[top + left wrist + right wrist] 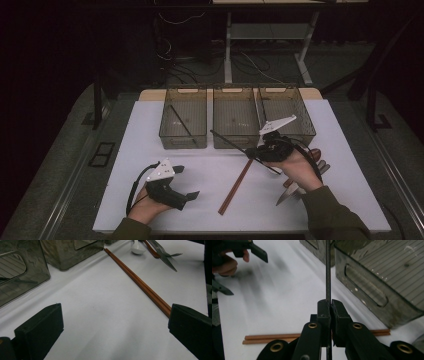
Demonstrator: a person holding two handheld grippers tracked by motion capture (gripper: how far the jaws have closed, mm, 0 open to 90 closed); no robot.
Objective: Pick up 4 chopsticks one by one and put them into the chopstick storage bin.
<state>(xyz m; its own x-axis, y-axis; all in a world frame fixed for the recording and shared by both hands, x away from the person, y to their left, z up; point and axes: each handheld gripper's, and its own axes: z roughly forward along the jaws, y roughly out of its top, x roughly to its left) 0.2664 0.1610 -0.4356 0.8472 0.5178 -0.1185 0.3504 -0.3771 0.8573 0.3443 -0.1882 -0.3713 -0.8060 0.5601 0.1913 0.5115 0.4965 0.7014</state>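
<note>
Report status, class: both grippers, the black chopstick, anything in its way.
Right gripper shut on black chopstick, lifted off the table. Left gripper open, holding nothing. Brown chopsticks lie beneath; middle bin wall close ahead.

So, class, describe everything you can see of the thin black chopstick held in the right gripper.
The black chopstick is a thin, straight, dark rod, matt and finely textured in the right gripper view. The right gripper is shut on it, clamping it partway along, so both ends stick out. In the high view it slants above the white table, its far tip near the front wall of the middle bin; whether they touch is unclear. It crosses above the brown chopsticks.
</note>
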